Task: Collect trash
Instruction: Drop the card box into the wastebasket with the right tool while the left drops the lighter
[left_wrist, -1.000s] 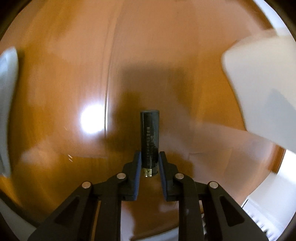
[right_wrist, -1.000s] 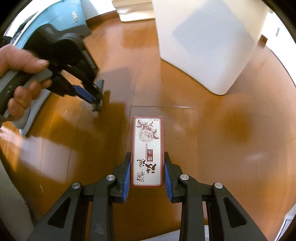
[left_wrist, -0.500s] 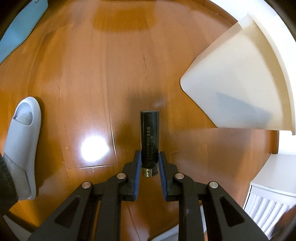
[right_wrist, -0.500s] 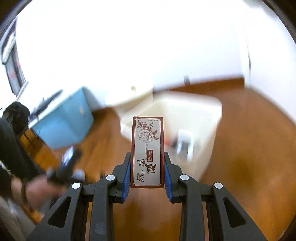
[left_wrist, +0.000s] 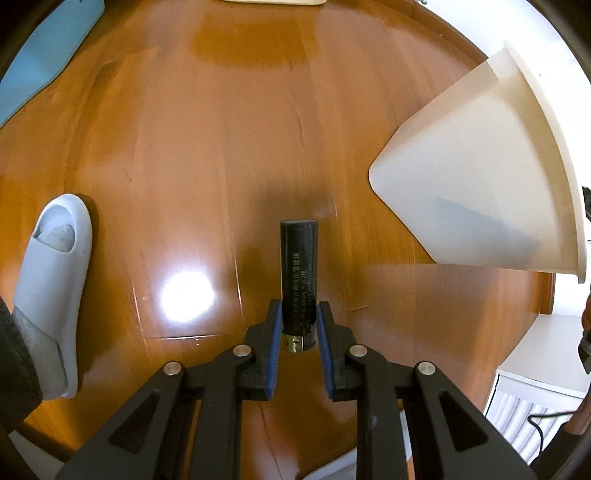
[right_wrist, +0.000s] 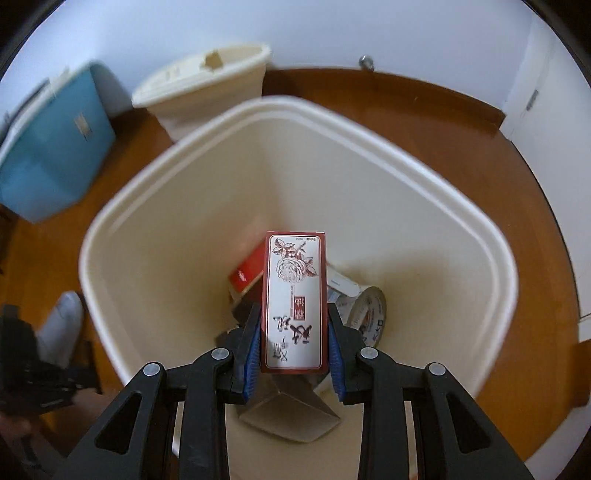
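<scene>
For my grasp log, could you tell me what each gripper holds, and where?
Left gripper clamps the black lighter near its metal end; right gripper clamps the rose-printed box by its long sides.

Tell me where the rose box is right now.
In the right wrist view, the rose box is clamped in the right gripper, poised over the open cream bin, above the trash already inside.

We see strong fisheye bending with black corners in both views. In the left wrist view a bright white glare spot sits on the glossy wooden floor near left, and a soft shadow lies around the centre. The right wrist view is evenly lit; the bin rim blurs on the left.
</scene>
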